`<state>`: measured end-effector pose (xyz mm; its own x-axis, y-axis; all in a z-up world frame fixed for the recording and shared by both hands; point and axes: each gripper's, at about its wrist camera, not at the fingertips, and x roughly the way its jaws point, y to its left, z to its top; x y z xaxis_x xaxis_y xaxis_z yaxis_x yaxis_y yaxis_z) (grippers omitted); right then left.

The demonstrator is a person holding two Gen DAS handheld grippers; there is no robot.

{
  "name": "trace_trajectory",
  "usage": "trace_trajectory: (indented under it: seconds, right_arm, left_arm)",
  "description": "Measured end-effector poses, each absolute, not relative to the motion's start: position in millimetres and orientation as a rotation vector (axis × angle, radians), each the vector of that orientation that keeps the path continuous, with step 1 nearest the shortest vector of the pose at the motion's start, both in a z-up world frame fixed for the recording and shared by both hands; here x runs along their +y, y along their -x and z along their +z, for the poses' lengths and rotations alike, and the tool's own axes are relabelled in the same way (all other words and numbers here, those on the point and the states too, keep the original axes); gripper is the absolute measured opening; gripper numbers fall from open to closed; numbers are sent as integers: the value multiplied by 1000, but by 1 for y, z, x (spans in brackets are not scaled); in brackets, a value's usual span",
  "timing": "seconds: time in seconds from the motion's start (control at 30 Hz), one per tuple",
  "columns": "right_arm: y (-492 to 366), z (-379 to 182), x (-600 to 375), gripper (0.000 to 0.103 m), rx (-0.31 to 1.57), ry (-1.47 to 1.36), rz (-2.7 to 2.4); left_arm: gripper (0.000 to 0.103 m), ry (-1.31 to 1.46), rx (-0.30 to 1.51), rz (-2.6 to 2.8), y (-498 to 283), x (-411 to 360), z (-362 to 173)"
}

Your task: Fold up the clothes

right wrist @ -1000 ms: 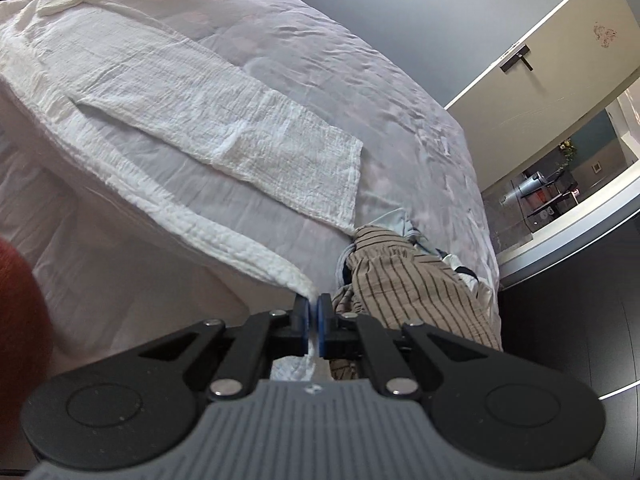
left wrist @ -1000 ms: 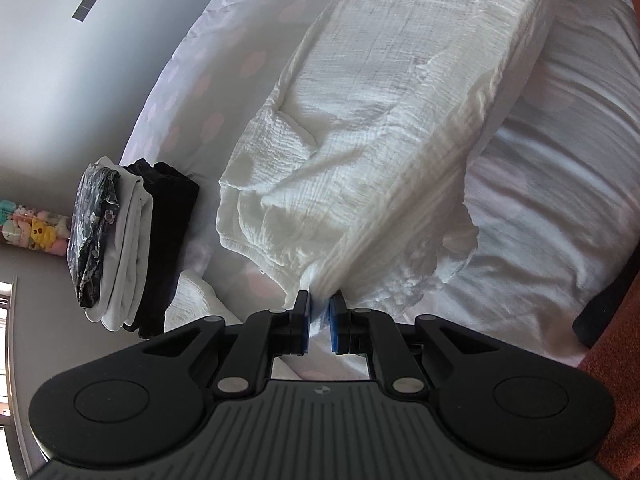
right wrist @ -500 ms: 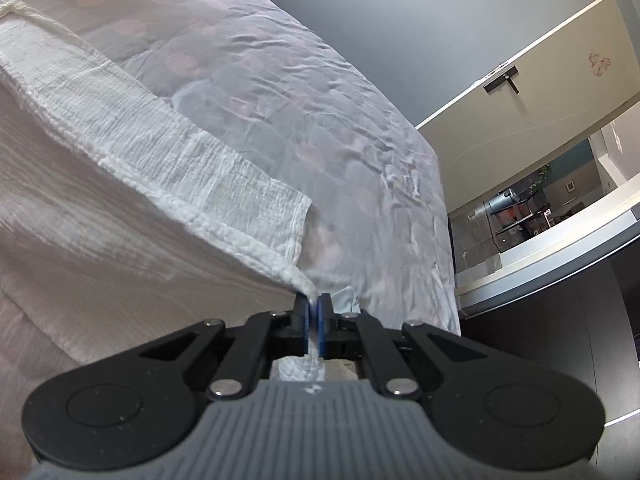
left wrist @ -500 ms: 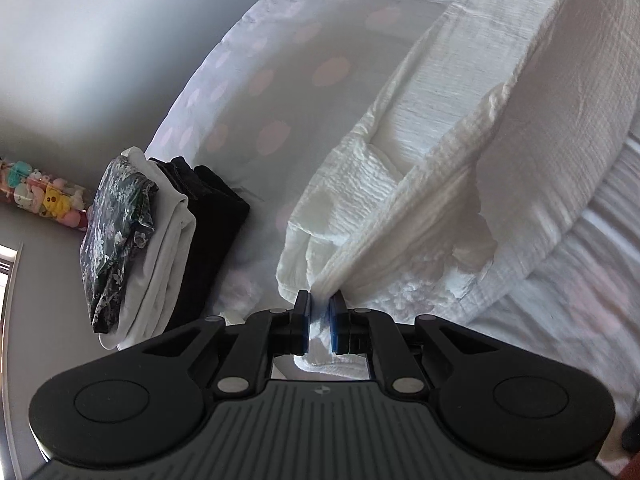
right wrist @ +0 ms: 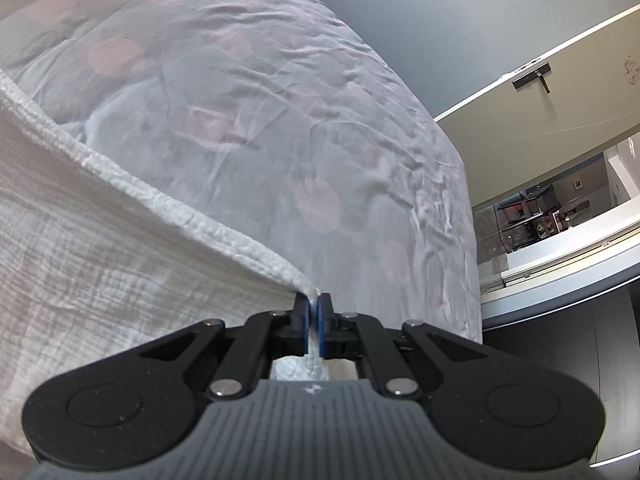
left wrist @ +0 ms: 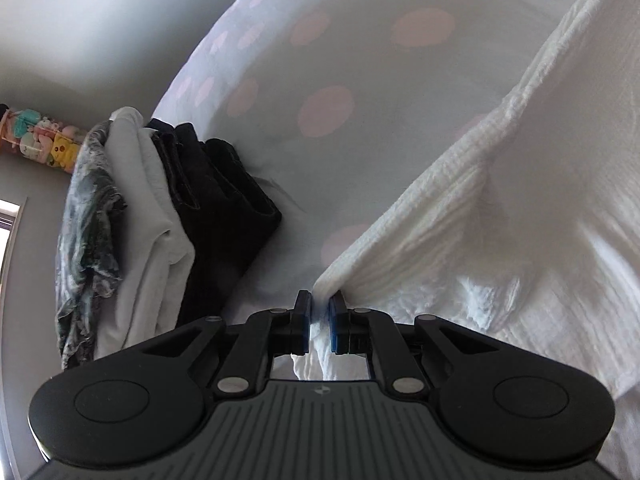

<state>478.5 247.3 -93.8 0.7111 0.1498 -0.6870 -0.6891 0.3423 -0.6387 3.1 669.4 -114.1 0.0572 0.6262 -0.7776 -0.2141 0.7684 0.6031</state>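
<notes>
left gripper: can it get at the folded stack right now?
Probably not yet. The left gripper is shut on the white garment, so it is occupied. The path itself looks free: the folded stack sits to its left, only bare bedspread between.

My left gripper (left wrist: 319, 307) sits at the lower centre of its frame, blue pads (left wrist: 306, 322) drawn close and pinching a bunch of the white garment (left wrist: 460, 216). My right gripper (right wrist: 314, 309) also sits at lower centre, its pads nearly touching, clamped on a thin corner of the same cloth.
</notes>
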Motion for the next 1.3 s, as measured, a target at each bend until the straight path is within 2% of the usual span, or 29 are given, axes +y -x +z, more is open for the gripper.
trace_trajectory:
  seconds: [0.23,0.3,0.33,0.4,0.43,0.47,0.5,0.6,0.8,1.07,1.17,1.3]
  right_arm:
    - [-506,-146,273,5,641,1116,595]
    - [-513,-157,279,6,650,1104,597]
    - [-516,-160,280,7,653,1091,595]
    - [-518,-160,278,18,653,1050,574]
    - [-520,-157,274,31,654,1019,563]
    - [-522,-152,270,36,655,980,553]
    - [-524,-147,264,36,658,937,545]
    - [-531,-125,235,38,685,784,511]
    - [-534,-98,153,38,800,494,440]
    - [-494,-113,81,36,980,175,457]
    - [-483,-125,78,36,1005,138,486]
    - [-477,-148,74,36,1017,251,393]
  left_arm:
    - [11,-352,1363,678,-17,689,-146]
    - [15,-341,1343,697,-16,689,-148]
    - [17,-338,1332,710,-15,688,-148]
    - [19,-333,1302,744,-10,682,-143]
    - [22,-329,1286,761,-7,678,-140]
    - [31,-327,1263,786,-4,674,-136]
    - [38,-321,1229,817,1,669,-131]
    - [50,-269,1132,903,18,653,-115]
    - [53,-73,989,1035,48,604,-102]
    - [53,209,872,1147,70,558,-119]
    - [53,209,870,1145,72,545,-136]
    - [53,146,927,1115,68,537,-144]
